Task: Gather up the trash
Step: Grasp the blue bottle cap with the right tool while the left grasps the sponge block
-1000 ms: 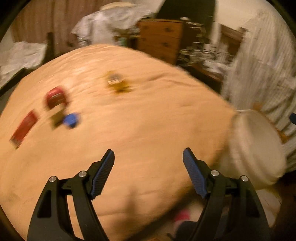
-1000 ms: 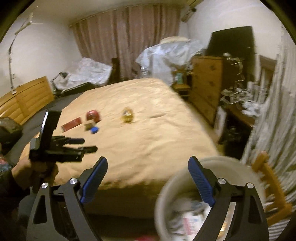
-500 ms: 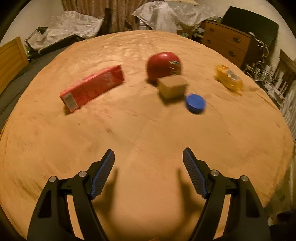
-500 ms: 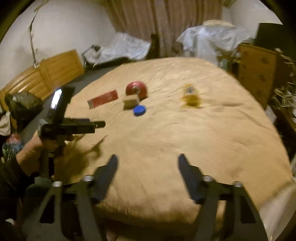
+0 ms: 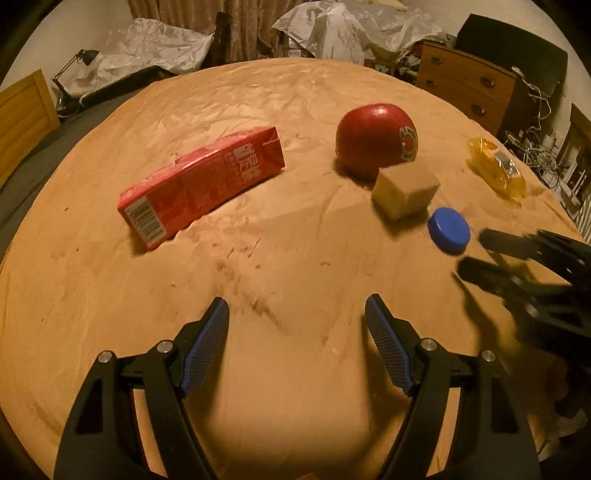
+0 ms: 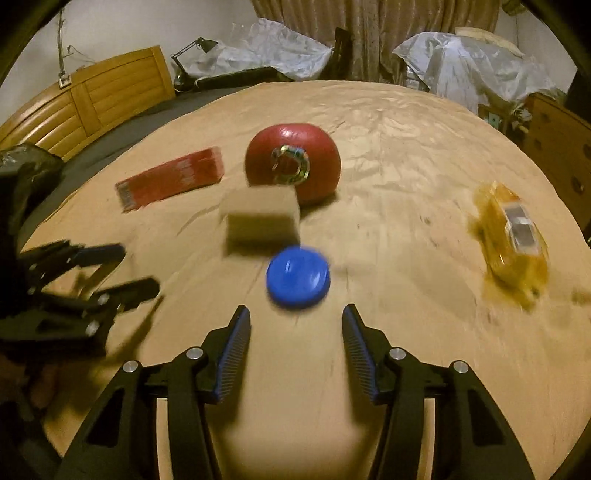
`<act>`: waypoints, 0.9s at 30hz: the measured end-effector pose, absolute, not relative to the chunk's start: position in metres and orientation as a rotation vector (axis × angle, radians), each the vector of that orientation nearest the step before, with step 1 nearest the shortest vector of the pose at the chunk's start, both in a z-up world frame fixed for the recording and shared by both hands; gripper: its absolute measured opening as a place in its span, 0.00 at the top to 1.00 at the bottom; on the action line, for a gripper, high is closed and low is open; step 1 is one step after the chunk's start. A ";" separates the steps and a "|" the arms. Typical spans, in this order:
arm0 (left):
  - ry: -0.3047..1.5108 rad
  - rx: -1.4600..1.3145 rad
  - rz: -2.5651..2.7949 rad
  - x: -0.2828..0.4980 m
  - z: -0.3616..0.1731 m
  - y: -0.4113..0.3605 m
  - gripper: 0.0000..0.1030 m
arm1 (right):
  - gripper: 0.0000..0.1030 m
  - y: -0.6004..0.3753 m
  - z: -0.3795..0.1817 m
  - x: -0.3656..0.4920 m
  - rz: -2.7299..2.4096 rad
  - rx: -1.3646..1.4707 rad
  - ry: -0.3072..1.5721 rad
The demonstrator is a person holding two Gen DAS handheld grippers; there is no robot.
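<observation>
Right gripper [image 6: 295,321]: spread wide, empty, poised low over the bed [image 6: 406,155], just short of the blue cap [image 6: 298,276], which sits centred ahead of the gap between the blue-ribbed pads [image 6: 232,350]. Directly behind the cap, nearly touching it, a tan block [image 6: 260,216]; behind that, touching or almost touching, a red apple [image 6: 292,162] with its sticker facing this camera. Off to the right and well apart, a yellow wrapper [image 6: 511,238] lying crumpled on the sheet. Farther back on the left, a red carton [image 6: 171,178] lying flat.

Left gripper [image 5: 297,321]: also spread wide and empty, hovering over bare sheet nearer the bed's edge, with the carton ahead to its left and the apple, block and cap ahead to its right. Seen from the right wrist camera as a blurred black shape at far left.

Beyond the bed: a wooden dresser [image 5: 469,88], plastic-covered heaps [image 6: 476,62], a curtain [image 6: 373,33], a wooden headboard [image 6: 92,99].
</observation>
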State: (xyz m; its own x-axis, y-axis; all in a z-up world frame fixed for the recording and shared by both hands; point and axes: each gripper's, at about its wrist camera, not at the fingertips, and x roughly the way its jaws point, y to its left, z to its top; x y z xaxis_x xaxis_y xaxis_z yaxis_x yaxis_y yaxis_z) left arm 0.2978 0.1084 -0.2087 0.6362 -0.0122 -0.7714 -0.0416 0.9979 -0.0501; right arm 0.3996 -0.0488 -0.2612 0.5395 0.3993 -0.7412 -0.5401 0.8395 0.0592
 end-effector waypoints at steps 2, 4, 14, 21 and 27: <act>0.877 -0.079 0.017 0.301 -0.208 0.109 0.26 | 0.47 -0.045 -0.261 0.409 0.566 -0.180 0.828; 0.874 -0.078 0.017 0.304 -0.208 0.107 0.24 | 0.49 -0.042 -0.261 0.413 0.574 -0.181 0.828; 0.865 -0.102 -0.006 0.314 -0.206 0.088 0.21 | 0.60 -0.079 -0.258 0.407 0.544 -0.148 0.823; 0.850 -0.139 -0.009 0.344 -0.201 0.048 0.17 | 0.60 -0.135 -0.260 0.392 0.484 -0.063 0.825; 0.829 -0.154 0.078 0.364 -0.196 0.035 0.15 | 0.60 -0.143 -0.261 0.387 0.486 -0.045 0.818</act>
State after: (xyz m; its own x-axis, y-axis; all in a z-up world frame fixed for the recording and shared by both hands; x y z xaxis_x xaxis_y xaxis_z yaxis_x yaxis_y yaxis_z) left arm 0.3640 0.0354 -0.1964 0.6733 0.0091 -0.7394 -0.1294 0.9859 -0.1057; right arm 0.3867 -0.1430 -0.2614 0.5806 0.3985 -0.7100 -0.4328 0.8897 0.1455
